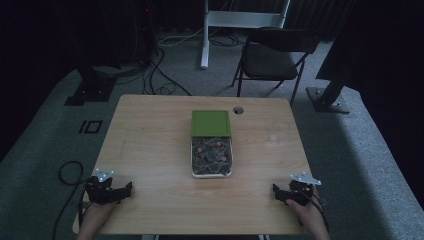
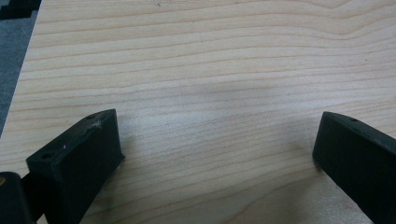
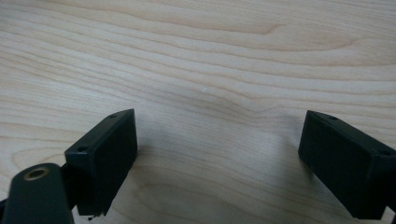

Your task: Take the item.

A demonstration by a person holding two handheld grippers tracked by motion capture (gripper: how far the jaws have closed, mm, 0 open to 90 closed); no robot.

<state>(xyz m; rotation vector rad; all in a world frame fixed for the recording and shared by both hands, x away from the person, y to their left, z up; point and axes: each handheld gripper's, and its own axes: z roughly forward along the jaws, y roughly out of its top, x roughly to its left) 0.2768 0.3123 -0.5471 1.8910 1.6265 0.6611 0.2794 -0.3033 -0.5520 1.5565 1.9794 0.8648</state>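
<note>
Nothing looks started yet. The left gripper [image 1: 111, 190] rests at the near left corner of the table [image 1: 150, 150], and the right gripper [image 1: 292, 194] at the near right corner, each held by a hand coming in from the near edge. In both gripper views the jaws stand wide apart with only bare wood grain between them, gripping nothing. The things nearest to them sit well apart from both, around the middle of the table: a clear container [image 1: 211, 158] filled with small dark and reddish pieces I can't make out, and a green lid [image 1: 210, 123] lying flat, touching its far end. The lid is already off and the contents look undisturbed. I'd say whatever handling the container needs, reaching in included, is all still ahead.
</note>
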